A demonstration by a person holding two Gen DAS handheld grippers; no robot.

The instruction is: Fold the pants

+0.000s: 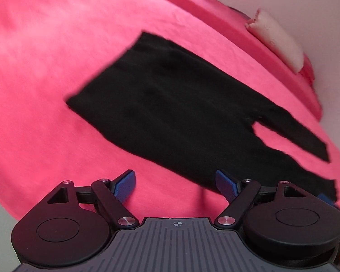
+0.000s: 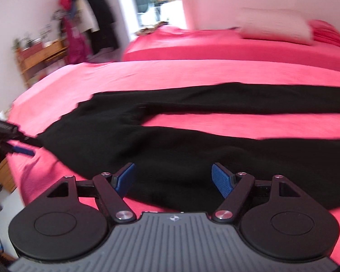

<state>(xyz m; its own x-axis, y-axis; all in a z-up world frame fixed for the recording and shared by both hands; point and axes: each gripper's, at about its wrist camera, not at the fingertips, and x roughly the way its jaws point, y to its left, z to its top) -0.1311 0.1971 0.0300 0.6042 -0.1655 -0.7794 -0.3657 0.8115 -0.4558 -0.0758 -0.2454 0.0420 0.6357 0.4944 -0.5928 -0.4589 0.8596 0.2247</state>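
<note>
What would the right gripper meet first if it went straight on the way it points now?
Probably the black pants: the open right gripper points down at the nearer leg, with nothing between its pads. Depth is hard to judge.

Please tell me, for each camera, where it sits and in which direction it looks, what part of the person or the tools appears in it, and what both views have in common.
Left wrist: sits on the left tool, looks down at the black pants lying flat on the pink bed; its own open fingers show.
Right wrist: sits on the right tool, looks across the pants toward a pillow and doorway; its own open fingers and the left tool show.
Shared: pants, bed, pillow.
</note>
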